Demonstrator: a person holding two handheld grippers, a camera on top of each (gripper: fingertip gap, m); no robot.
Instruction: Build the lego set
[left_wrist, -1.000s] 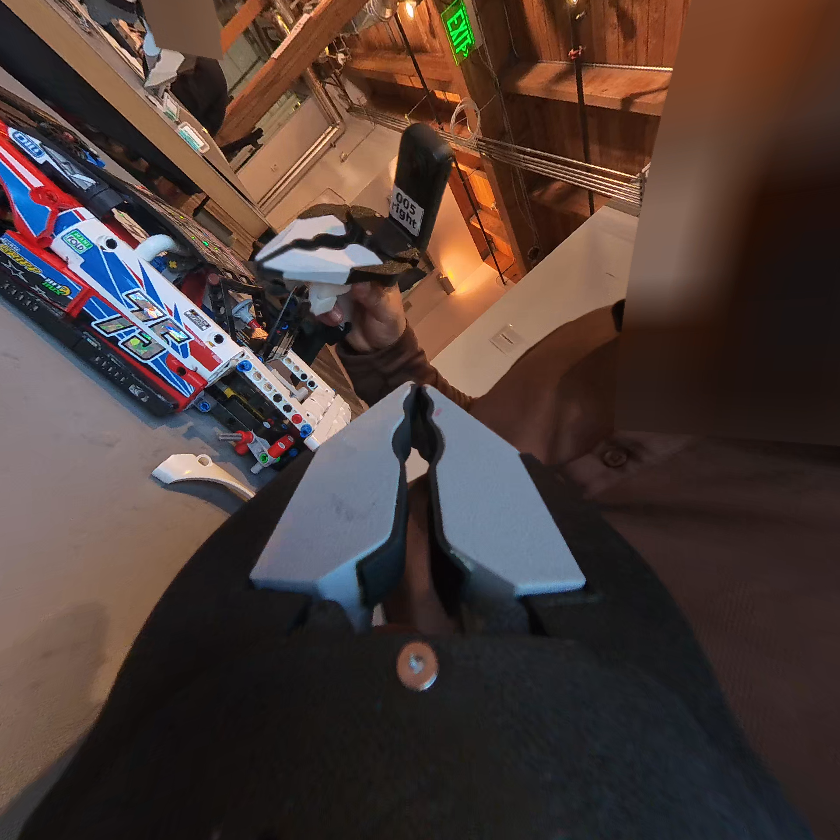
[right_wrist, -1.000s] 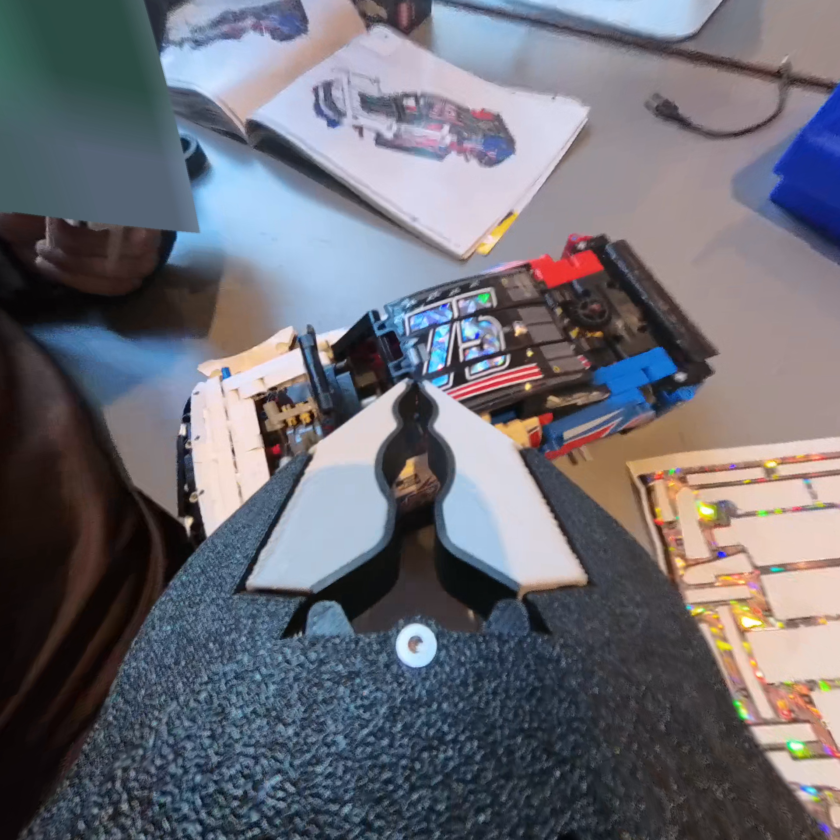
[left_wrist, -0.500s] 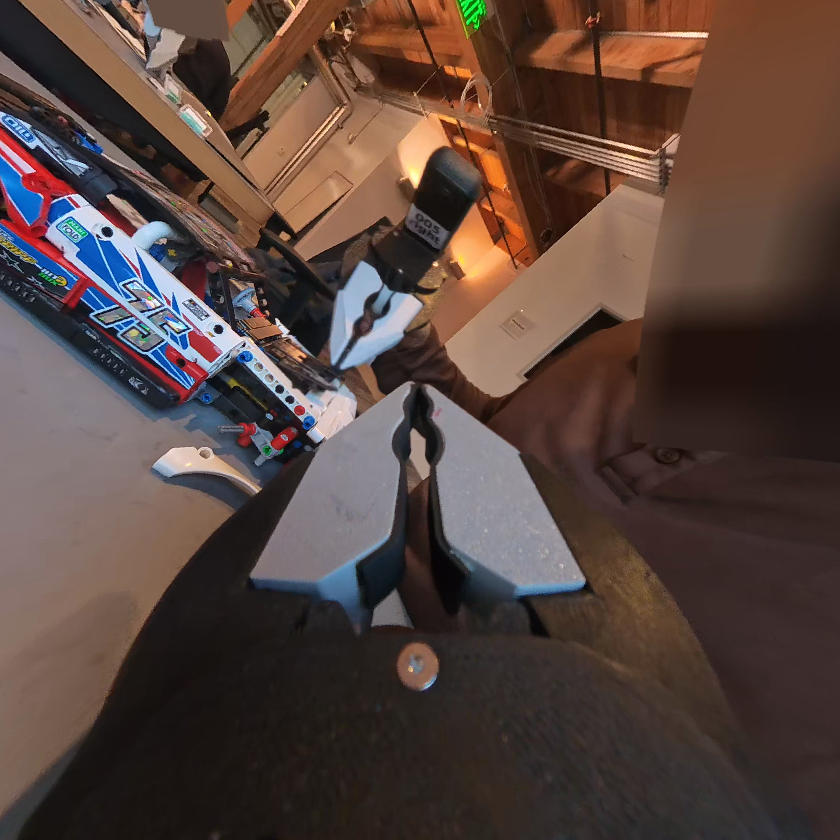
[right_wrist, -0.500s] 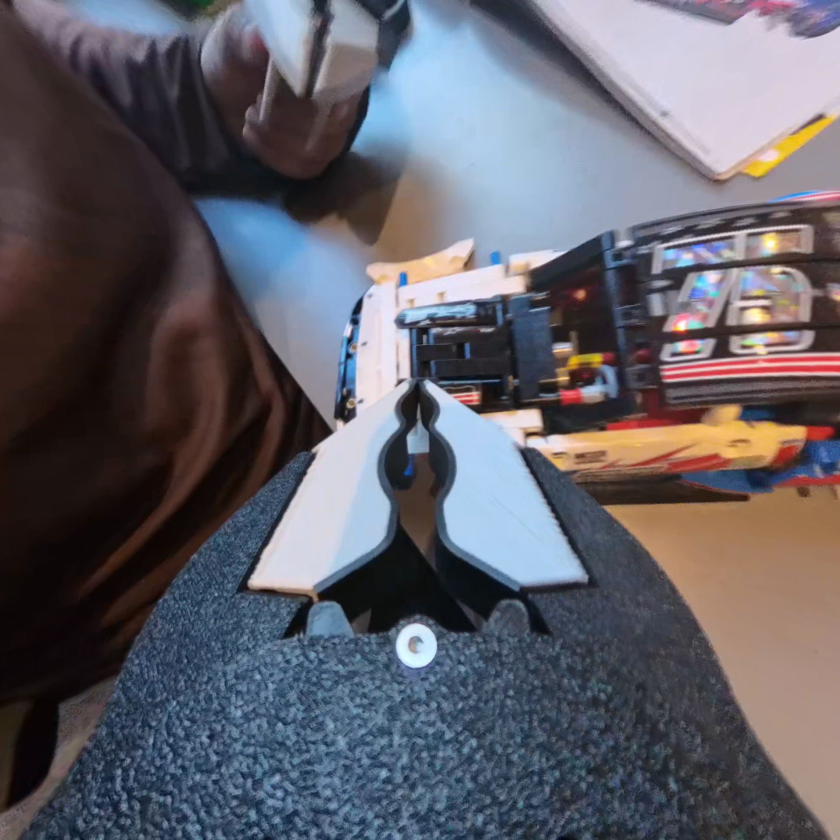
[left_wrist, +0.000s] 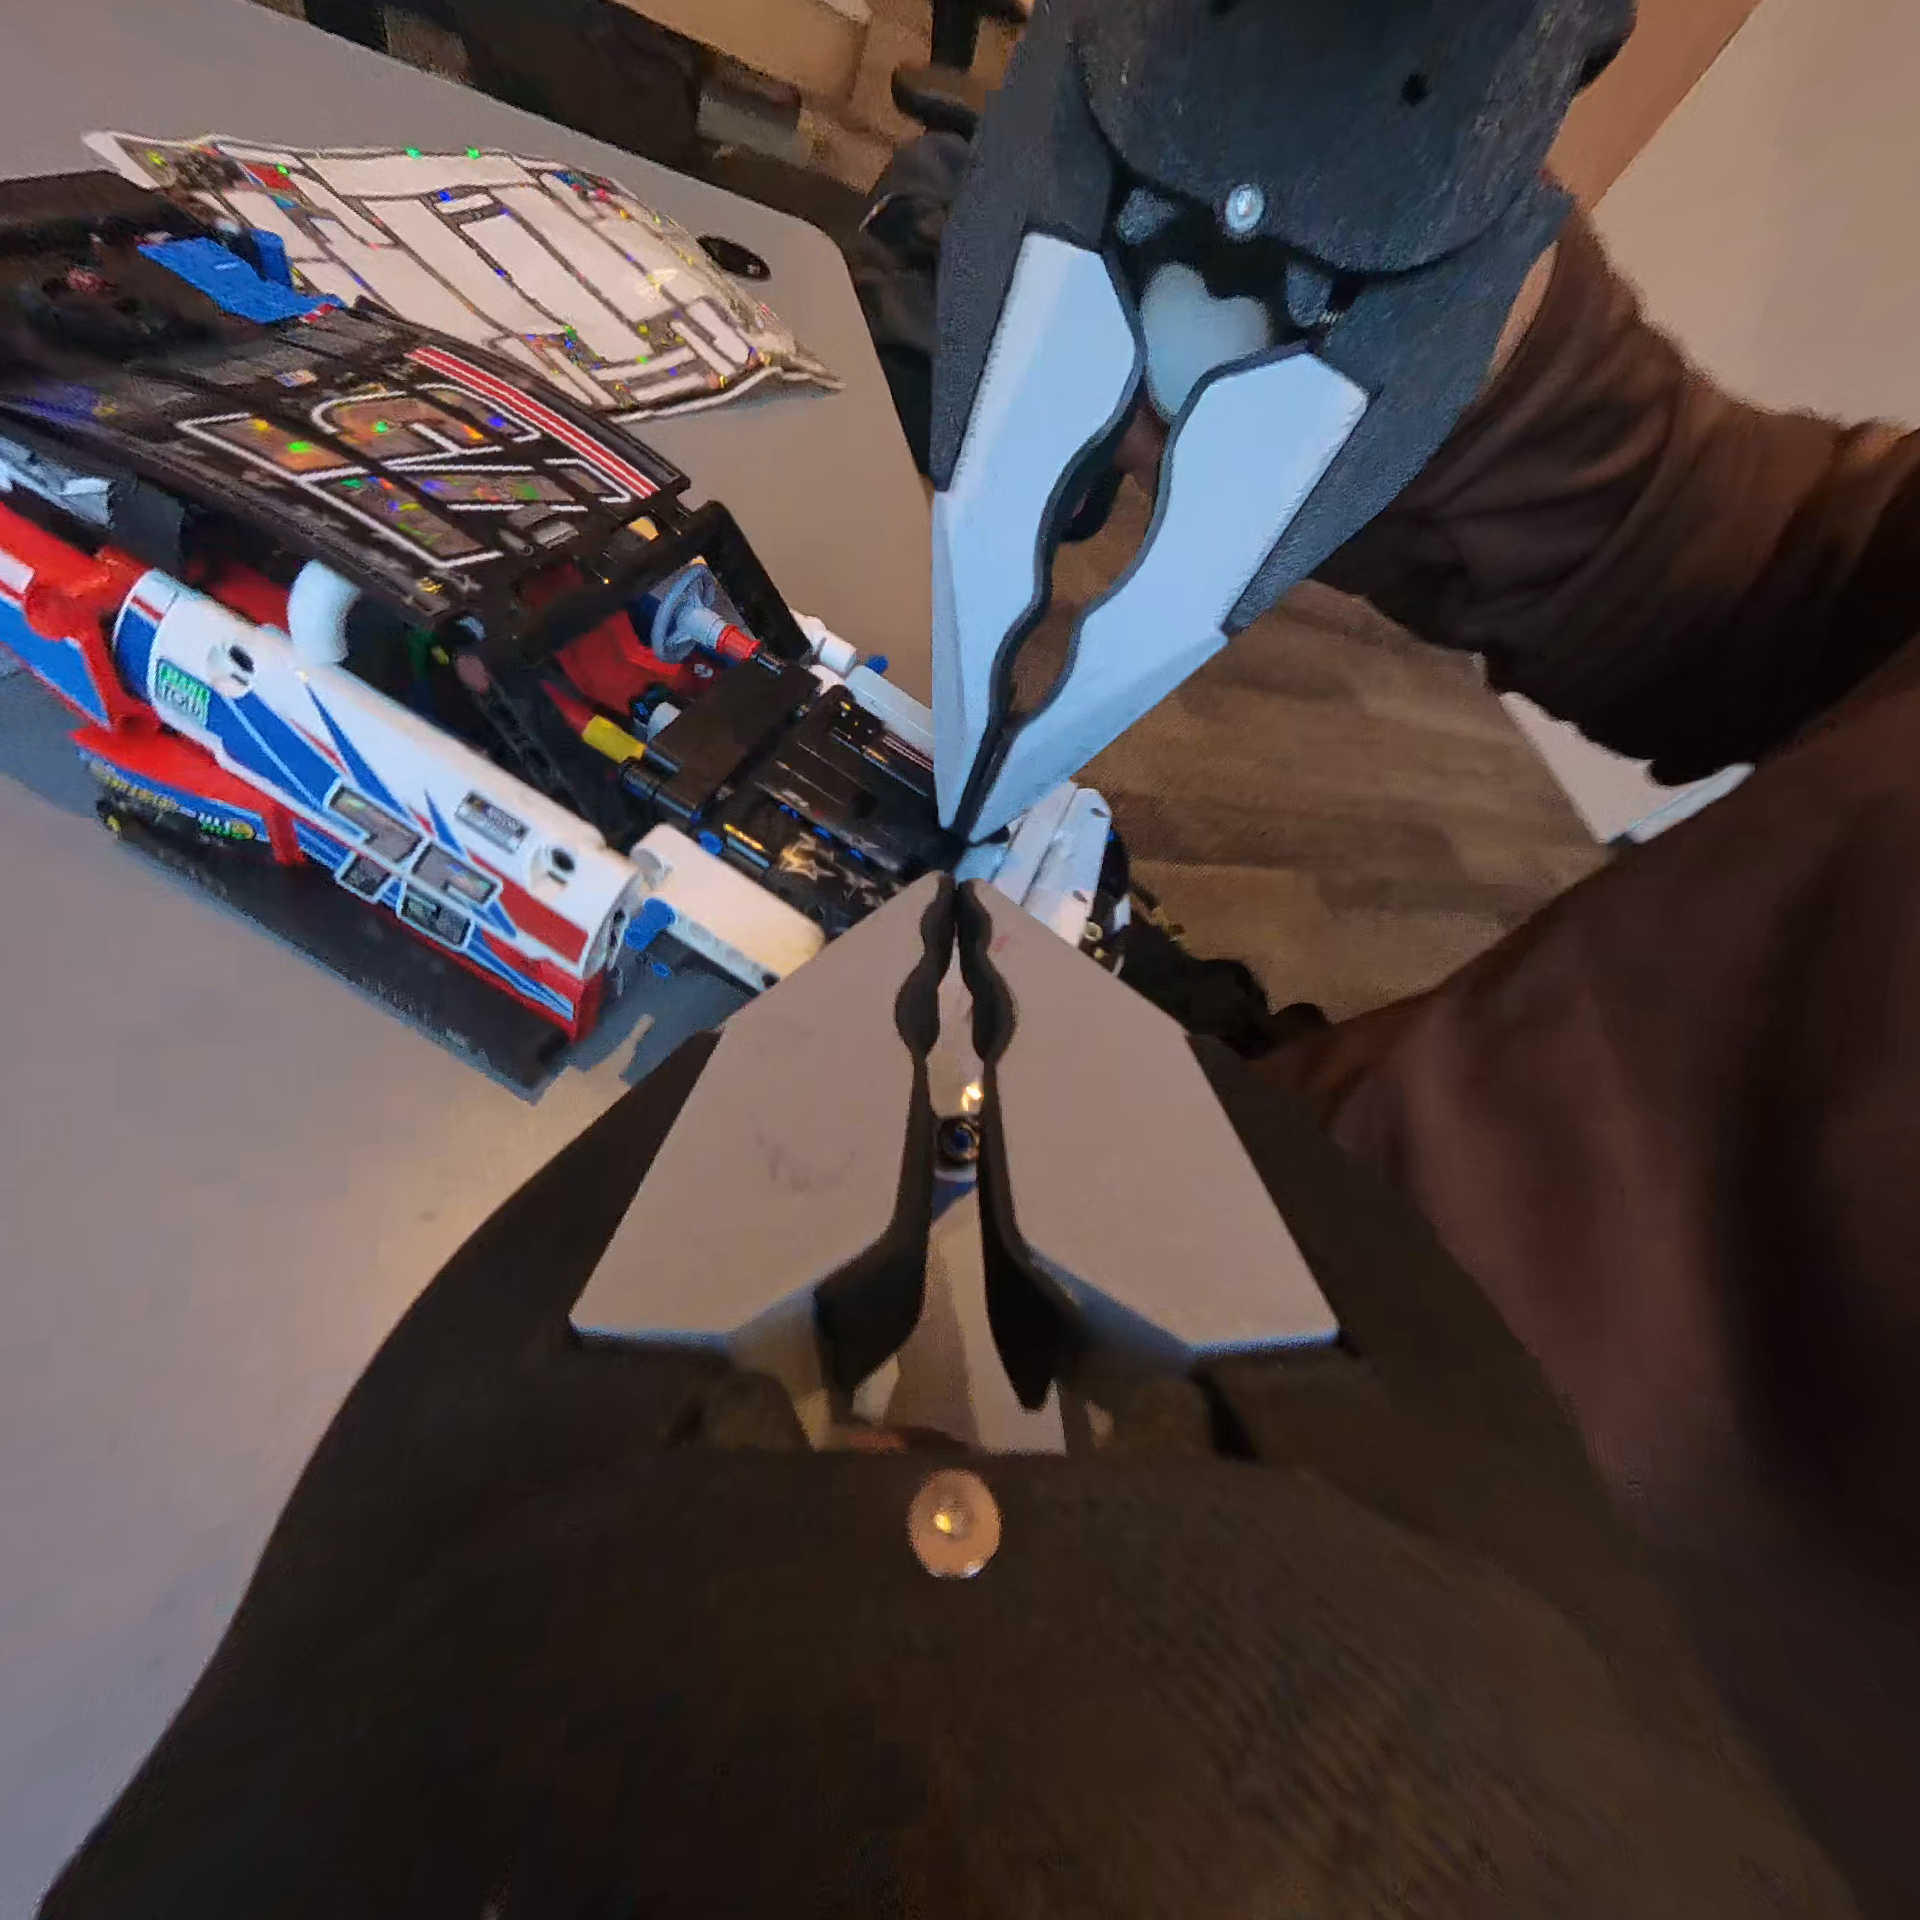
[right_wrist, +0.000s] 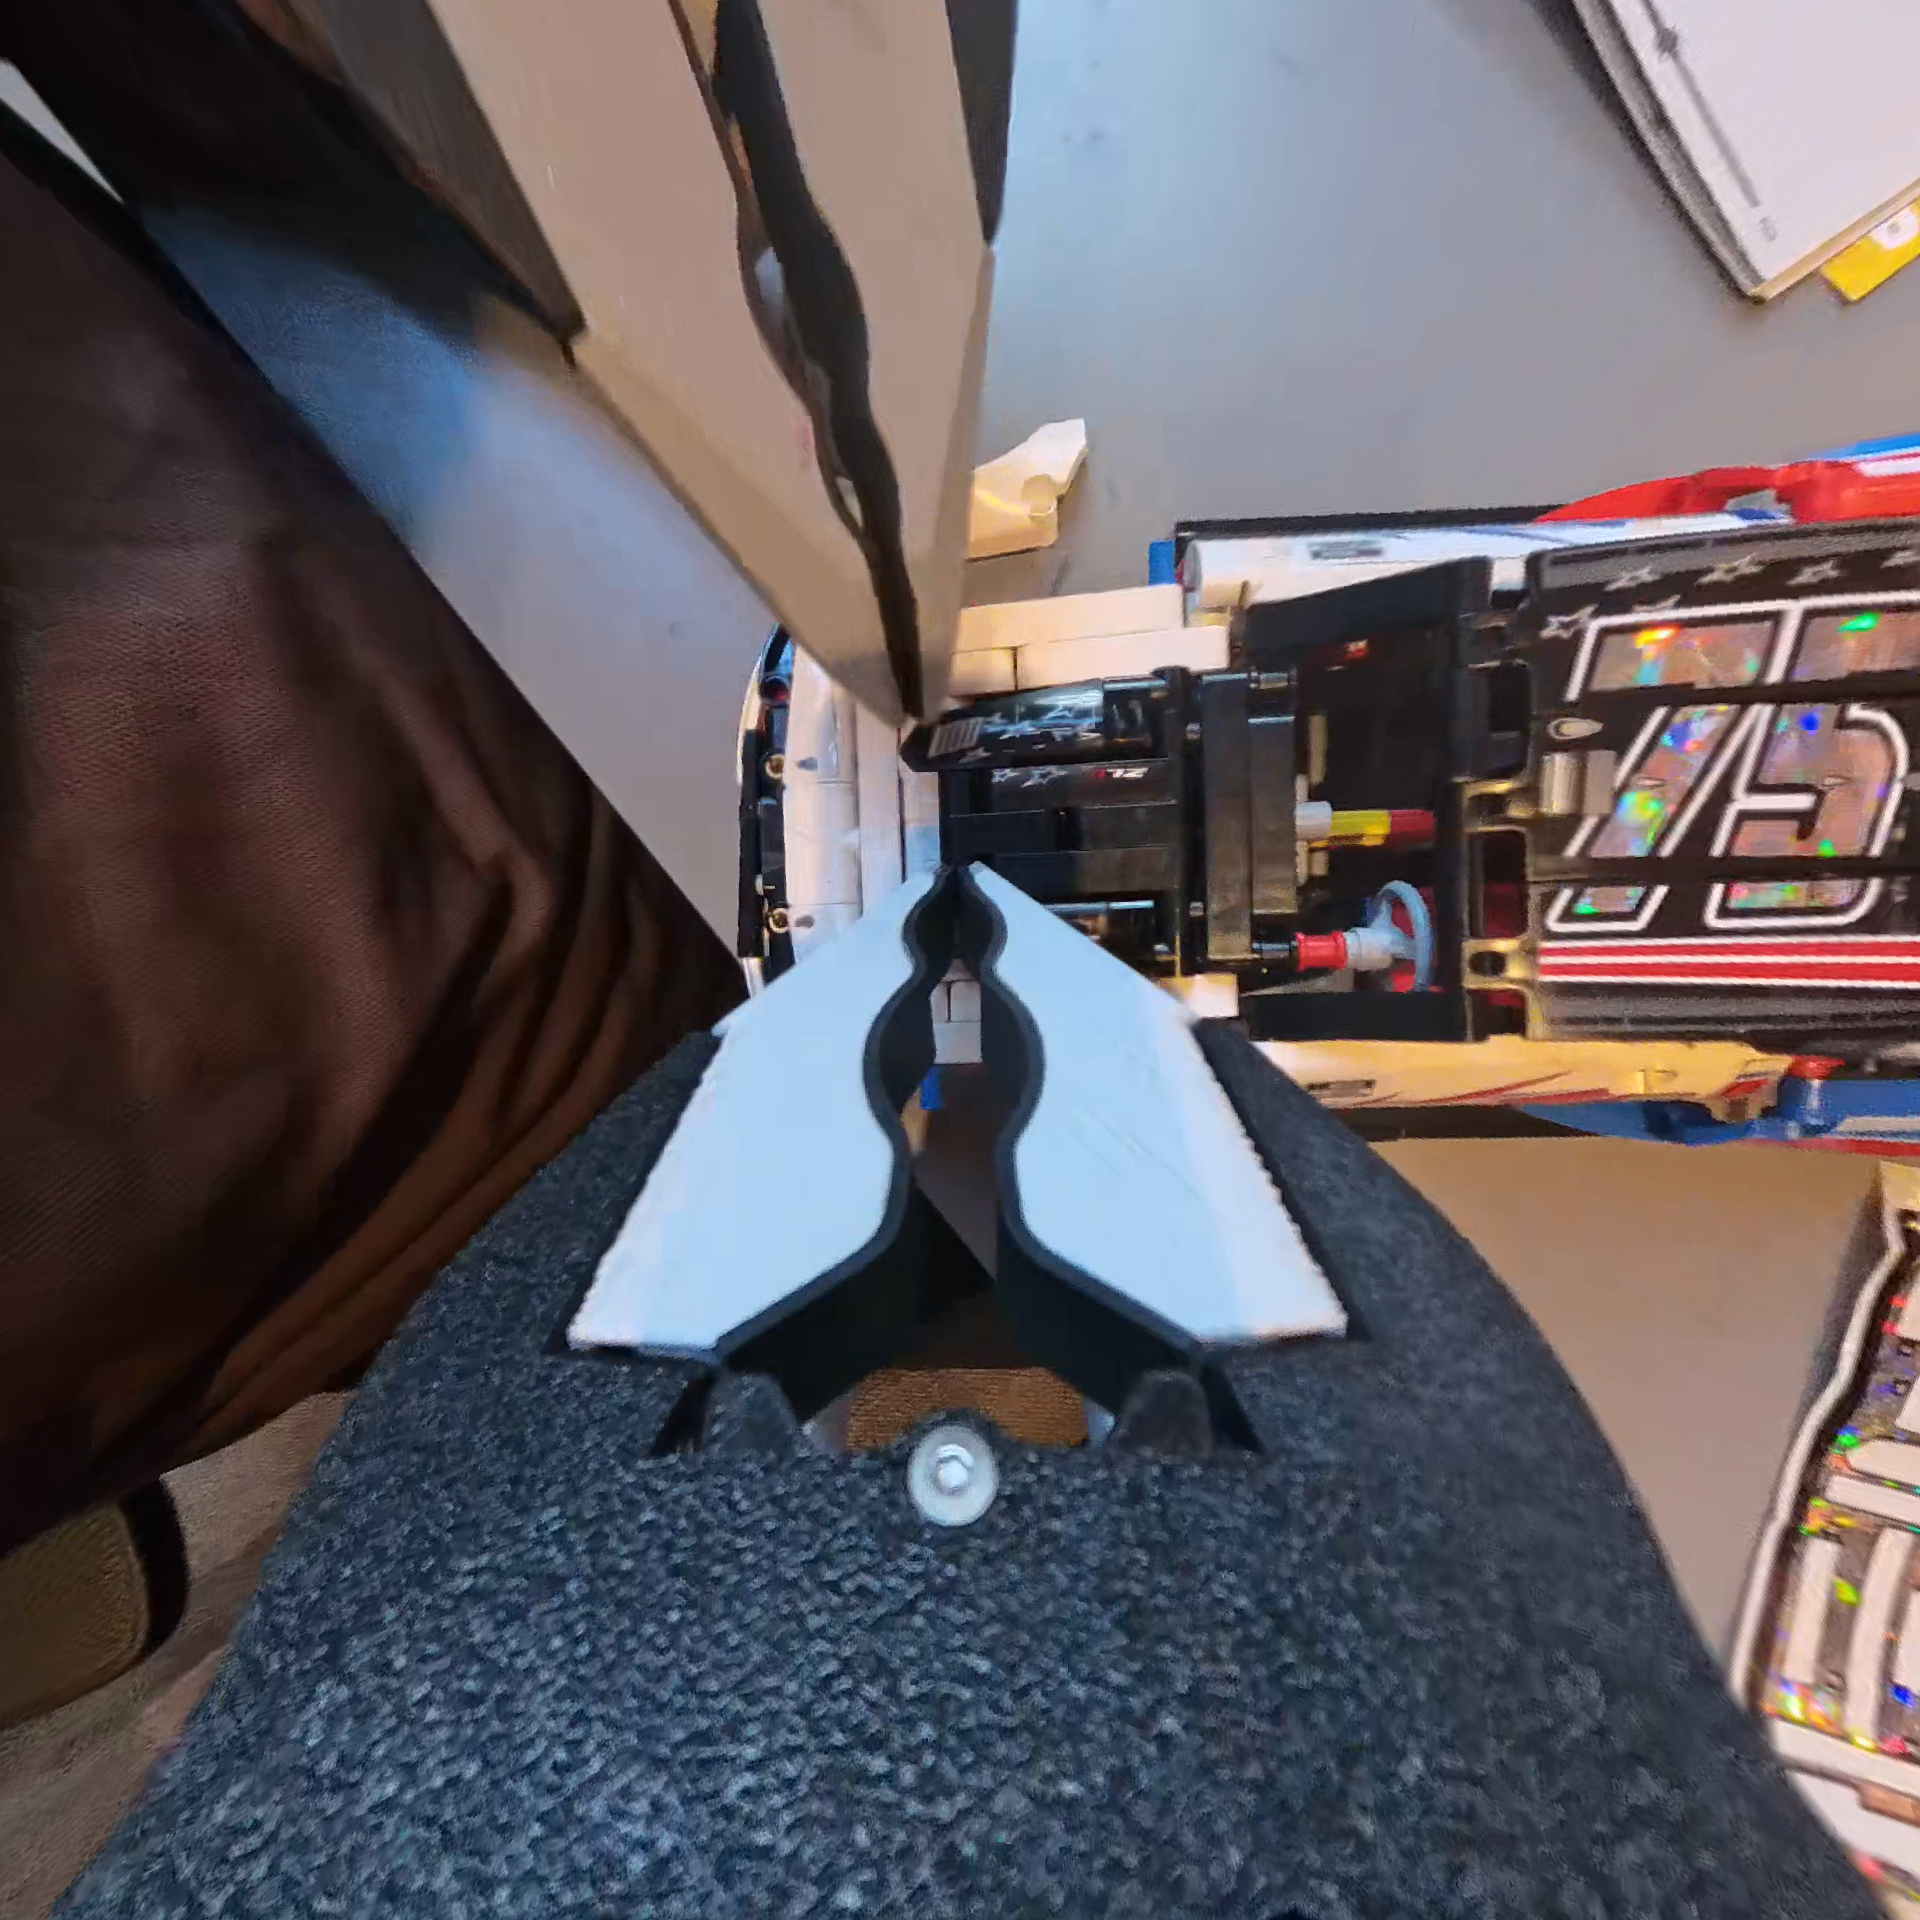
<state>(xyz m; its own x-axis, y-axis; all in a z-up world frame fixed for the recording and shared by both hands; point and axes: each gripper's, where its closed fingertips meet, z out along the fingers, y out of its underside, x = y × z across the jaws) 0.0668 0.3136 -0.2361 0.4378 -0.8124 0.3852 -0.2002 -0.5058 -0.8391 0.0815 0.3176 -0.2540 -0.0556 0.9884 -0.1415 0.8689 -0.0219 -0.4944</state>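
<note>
Both grippers meet nose to nose over the front end of the lego car (left_wrist: 343, 665), which lies long across the grey bench (left_wrist: 208, 1195).

In the left wrist view, the left gripper (left_wrist: 954, 888) sits at centre with its tips pressed together, nothing pinched between them. Coming down from 12 o'clock, the right gripper (left_wrist: 961, 826) points its tips straight at it, also pressed together, the two sets of tips almost touching above the car's black front section. The car stretches away toward 9 and 10 o'clock: white, red and blue side panels, a black roof with shiny stickers. Behind it, at 11 o'clock, a sticker sheet (left_wrist: 499, 249) lies flat on the bench. A brown sleeve (left_wrist: 1621, 540) fills the 2 o'clock side.

In the right wrist view, the right gripper (right_wrist: 956, 878) is at centre, tips together and empty, resting right at the edge of the car's (right_wrist: 1455, 831) black front block. The left gripper (right_wrist: 912, 707) slants in from 11 o'clock, its tip down on the white bricks at the car's nose. Just beyond, at 12 o'clock, a loose white curved piece (right_wrist: 1023, 488) lies on the bench beside the car. An open booklet (right_wrist: 1766, 125) shows at 1 o'clock, and the sticker sheet (right_wrist: 1849, 1507) at 4 o'clock.
</note>
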